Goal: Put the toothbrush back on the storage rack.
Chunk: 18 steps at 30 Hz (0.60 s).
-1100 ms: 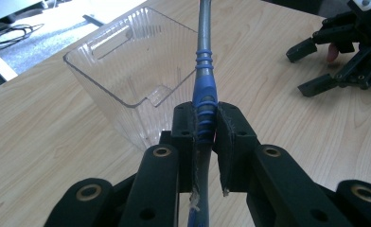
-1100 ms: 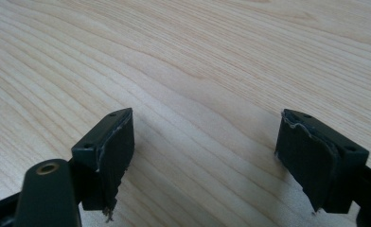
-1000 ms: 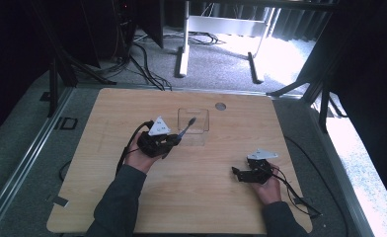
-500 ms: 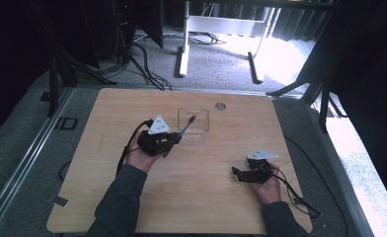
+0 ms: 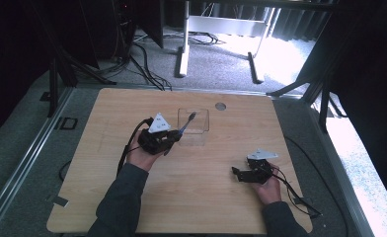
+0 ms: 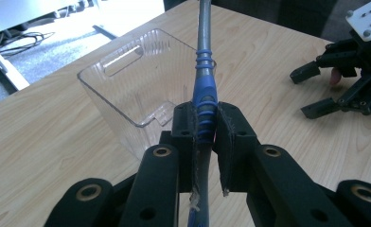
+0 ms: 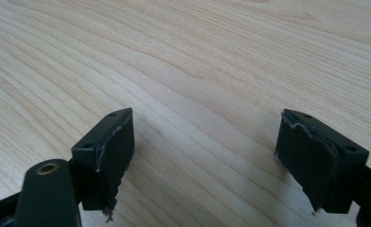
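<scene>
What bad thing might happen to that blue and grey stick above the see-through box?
The left gripper pinches the blue and grey tool low on its blue grip, so the long grey end might swing or slip out. That end pokes over the clear box, which looks light; a bump on its rim might tip or push it. The right gripper rests open and apart on the table, so it may not steady the box.

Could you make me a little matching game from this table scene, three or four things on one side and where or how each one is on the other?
Things:
1. pen
2. clear plastic bin
3. right gripper
4. left gripper

States:
A. jaws wide apart over bare wood
B. stands empty on the table
C. jaws closed on the blue grip
D. its tip pokes out over the bin

Pairs: 1-D, 2-B, 3-A, 4-C
</scene>
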### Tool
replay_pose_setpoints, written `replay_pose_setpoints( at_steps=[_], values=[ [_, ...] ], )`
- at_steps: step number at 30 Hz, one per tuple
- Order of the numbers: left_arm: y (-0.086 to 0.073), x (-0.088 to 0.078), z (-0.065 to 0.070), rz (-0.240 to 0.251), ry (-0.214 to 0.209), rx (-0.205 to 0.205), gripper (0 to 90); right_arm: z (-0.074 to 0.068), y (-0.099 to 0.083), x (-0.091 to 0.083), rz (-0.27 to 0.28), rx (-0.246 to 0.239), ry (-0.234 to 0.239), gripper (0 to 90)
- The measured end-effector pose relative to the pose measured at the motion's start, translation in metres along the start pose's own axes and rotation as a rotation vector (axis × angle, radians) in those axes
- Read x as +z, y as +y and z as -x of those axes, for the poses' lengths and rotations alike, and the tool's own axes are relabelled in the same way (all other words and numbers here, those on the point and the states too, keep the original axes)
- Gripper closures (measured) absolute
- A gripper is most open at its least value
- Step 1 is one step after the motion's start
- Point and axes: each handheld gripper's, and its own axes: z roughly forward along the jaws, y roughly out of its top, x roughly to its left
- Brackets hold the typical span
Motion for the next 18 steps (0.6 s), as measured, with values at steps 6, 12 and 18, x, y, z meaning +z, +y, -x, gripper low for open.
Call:
replay_pose_setpoints(
  at_steps=[6,12,18],
  values=[
    [0.0021,0.001,0.0011,0.01,0.01,0.0,78.8,0.0,0.0,0.0,0.0,-0.001,0.0,20.0],
    [0.0033,0.0026,0.003,0.014,0.03,0.006,78.8,0.0001,0.0,0.0,0.001,-0.001,0.0,20.0],
    [0.0056,0.0033,0.0037,0.027,0.04,0.001,78.8,0.0,0.0,0.0001,0.002,0.0,0.0,20.1]
  ],
)
